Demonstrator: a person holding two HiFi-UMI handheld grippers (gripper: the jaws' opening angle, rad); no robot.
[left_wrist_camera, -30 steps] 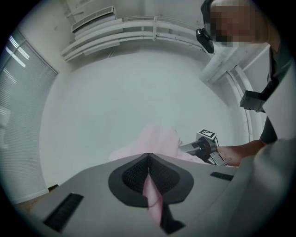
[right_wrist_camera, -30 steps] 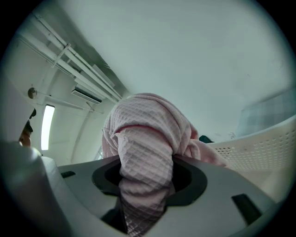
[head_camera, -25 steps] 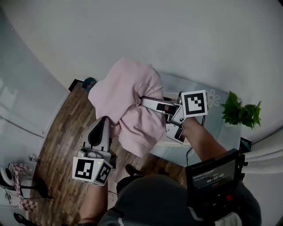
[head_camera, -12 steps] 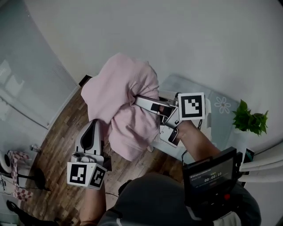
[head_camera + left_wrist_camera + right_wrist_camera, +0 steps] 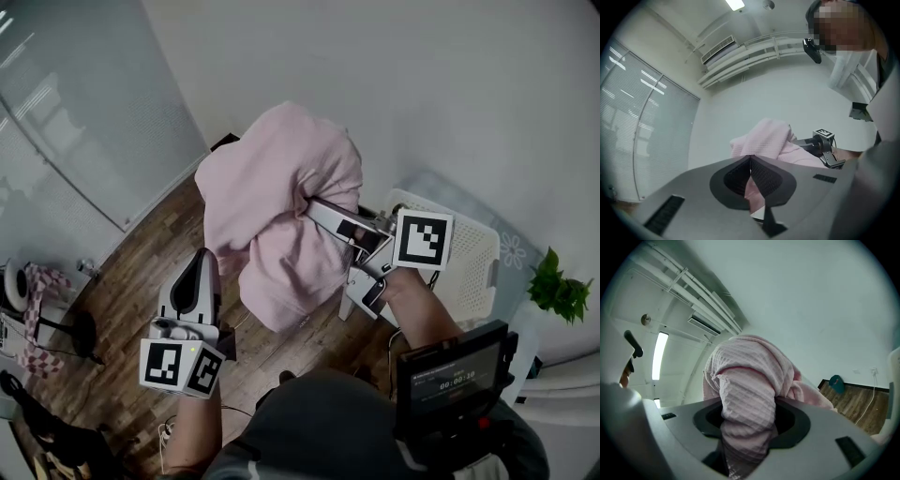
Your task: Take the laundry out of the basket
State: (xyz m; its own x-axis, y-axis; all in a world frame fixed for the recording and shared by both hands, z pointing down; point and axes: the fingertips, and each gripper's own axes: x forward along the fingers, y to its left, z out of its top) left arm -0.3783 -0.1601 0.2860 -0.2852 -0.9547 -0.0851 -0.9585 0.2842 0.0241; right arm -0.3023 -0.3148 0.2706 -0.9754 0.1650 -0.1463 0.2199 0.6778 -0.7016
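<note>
Lift-out was in hand: the right gripper [image 5: 314, 208] fingers pinched the pink garment [image 5: 281, 187], held high beside the basket [image 5: 469, 258]. The left gripper [image 5: 208, 255] fingers were pressed together at its edge — next it needed carrying clear to a resting place.

The only writing you have in view is on the dark screen [image 5: 452, 380] at your chest: a timer-like row of digits split by colons, under smaller print, both too small to read. Above the screen, the right gripper's cube [image 5: 422, 240] bears only square patterns.
</note>
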